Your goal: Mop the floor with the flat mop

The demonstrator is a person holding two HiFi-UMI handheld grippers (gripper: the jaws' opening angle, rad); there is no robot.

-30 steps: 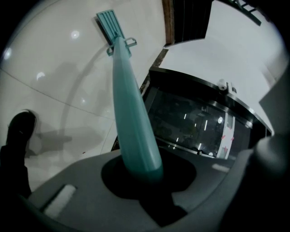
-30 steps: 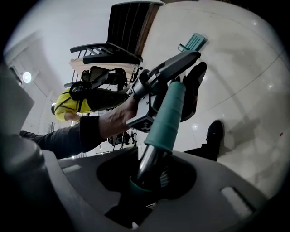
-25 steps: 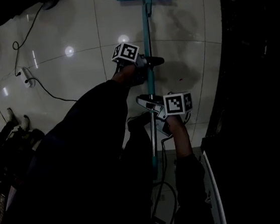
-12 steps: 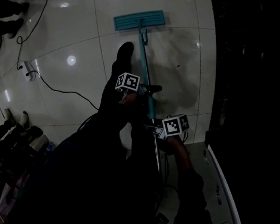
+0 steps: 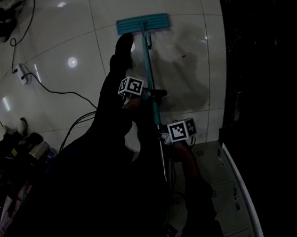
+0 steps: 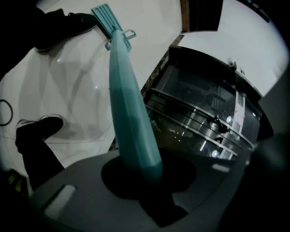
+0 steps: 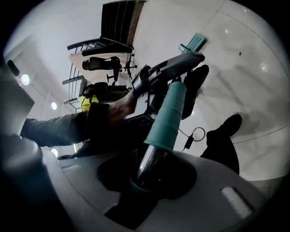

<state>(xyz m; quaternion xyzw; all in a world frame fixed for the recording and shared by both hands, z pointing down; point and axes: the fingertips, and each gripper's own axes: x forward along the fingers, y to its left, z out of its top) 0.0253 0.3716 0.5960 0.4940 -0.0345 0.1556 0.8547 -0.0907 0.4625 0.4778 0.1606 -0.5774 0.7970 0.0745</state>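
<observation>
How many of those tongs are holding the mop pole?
2. The left tongs grip the mop pole nearer the mop head; the right tongs grip it nearer the person.

1. I can read no words, brands or numbers anywhere.
2. Just beside the mop handle [image 5: 147, 67], the cube [image 5: 132, 85] on my left gripper [image 5: 155, 93] and the cube [image 5: 181, 130] on my right gripper [image 5: 164, 139] carry only black-and-white square patterns.
3. Right of the mop handle, a pale strip [image 6: 239, 110] bears reddish marks too small to read.
</observation>
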